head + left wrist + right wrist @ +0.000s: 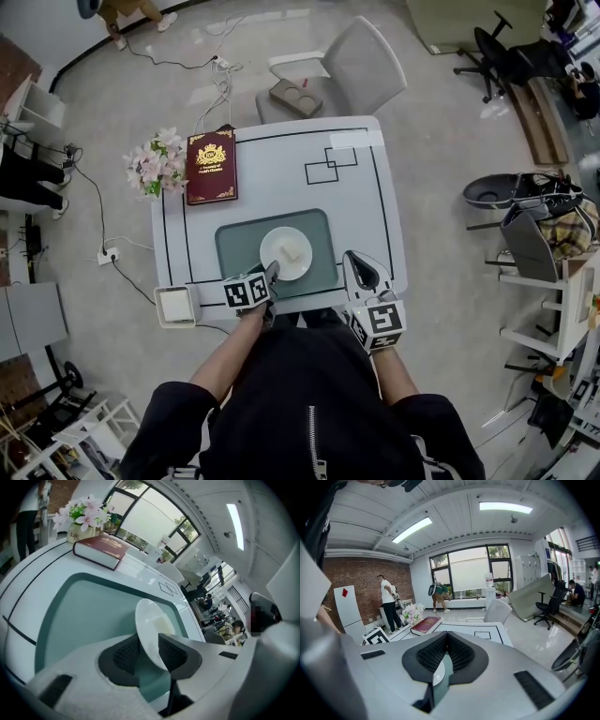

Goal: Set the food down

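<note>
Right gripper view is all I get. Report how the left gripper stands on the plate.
Observer: In the left gripper view, the left gripper has the plate's near rim between its jaws. They stand apart and do not press it.
Operator: Confirm that the food is down.
Observer: The head view shows the plate resting on the teal placemat, with the pale food block near its middle.
</note>
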Demonstrator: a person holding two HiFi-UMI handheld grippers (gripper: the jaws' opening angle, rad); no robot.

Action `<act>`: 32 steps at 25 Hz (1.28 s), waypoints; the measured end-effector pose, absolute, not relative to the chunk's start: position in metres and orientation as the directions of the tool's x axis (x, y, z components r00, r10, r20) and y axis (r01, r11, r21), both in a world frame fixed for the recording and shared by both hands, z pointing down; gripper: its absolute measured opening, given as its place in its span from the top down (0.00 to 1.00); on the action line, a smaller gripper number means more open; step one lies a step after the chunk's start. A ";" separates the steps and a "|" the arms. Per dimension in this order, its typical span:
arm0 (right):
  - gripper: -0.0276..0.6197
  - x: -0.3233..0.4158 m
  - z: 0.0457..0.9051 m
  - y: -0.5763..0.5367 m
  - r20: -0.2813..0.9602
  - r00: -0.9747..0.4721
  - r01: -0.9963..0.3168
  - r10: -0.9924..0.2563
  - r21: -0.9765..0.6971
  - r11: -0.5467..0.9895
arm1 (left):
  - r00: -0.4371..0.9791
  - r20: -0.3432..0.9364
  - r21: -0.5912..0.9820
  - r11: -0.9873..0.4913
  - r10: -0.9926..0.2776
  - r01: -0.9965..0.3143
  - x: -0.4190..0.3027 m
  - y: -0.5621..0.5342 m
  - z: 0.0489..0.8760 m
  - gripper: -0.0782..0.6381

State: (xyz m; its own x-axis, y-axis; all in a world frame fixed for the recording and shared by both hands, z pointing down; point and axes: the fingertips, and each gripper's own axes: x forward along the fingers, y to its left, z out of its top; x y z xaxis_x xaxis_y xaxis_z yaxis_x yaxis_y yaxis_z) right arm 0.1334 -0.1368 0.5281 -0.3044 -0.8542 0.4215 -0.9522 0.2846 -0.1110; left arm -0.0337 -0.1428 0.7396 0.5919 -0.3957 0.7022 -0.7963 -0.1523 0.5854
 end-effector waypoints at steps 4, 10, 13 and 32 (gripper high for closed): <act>0.95 0.133 0.529 -0.137 0.423 -0.308 -0.951 -0.852 -0.113 0.288 | 0.557 0.742 0.485 -0.275 -0.373 -0.830 -0.031 -0.141 0.741 0.66; 0.95 0.131 0.530 -0.139 0.422 -0.316 -0.948 -0.850 -0.116 0.295 | 0.474 0.808 0.312 -0.429 -0.351 -0.848 -0.030 -0.140 0.747 0.61; 0.95 0.131 0.530 -0.139 0.423 -0.316 -0.948 -0.849 -0.122 0.293 | 0.437 0.831 0.230 -0.501 -0.345 -0.834 -0.032 -0.141 0.750 0.60; 0.95 0.115 0.524 -0.145 0.413 -0.366 -0.930 -0.834 -0.116 0.350 | 0.381 0.761 0.030 -0.559 -0.524 -0.828 -0.060 -0.166 0.710 0.57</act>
State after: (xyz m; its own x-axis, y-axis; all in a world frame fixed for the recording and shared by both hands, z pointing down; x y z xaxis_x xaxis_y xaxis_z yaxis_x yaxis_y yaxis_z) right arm 0.1153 -0.1448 0.5239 -0.3655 -0.8341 0.4132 -0.9296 0.3498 -0.1162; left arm -0.0598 -0.1664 0.7104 0.3813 -0.5244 0.7613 -0.8285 -0.5592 0.0297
